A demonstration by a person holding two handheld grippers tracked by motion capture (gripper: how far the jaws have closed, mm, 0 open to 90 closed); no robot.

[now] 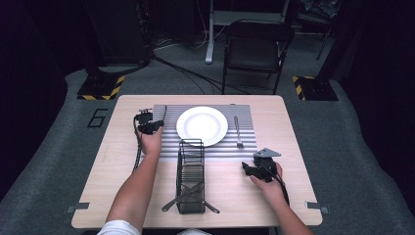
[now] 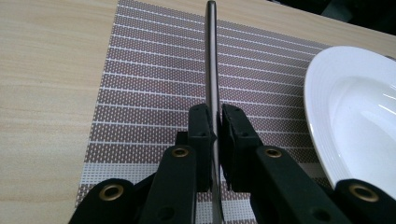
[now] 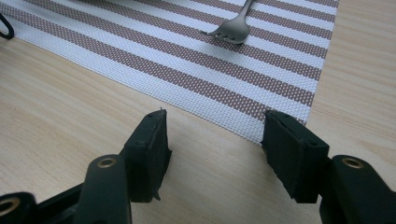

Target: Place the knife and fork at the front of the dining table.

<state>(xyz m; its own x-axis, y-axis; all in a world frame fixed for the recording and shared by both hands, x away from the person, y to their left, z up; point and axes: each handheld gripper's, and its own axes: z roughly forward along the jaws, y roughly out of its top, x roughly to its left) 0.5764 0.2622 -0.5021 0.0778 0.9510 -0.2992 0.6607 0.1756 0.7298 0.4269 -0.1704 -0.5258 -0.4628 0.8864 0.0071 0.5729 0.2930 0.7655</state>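
Observation:
My left gripper [image 2: 212,114] is shut on a thin metal knife [image 2: 211,70], held edge-up over the left part of the striped placemat [image 2: 149,84], just left of the white plate [image 2: 355,116]. From above, the left gripper [image 1: 151,126] sits at the mat's left edge with the knife [image 1: 164,113] pointing away. A fork [image 1: 237,131] lies on the mat right of the plate [image 1: 201,126]. My right gripper [image 1: 249,169] hovers open above bare wood near the mat's near right corner, nothing between its jaws. The right gripper view has the right gripper [image 3: 212,135] just short of the fork [image 3: 233,30].
A black wire cutlery rack [image 1: 191,171] stands on the table in front of the plate, with utensils [image 1: 183,196] poking out of its near end. A folding chair [image 1: 257,49] stands beyond the far table edge.

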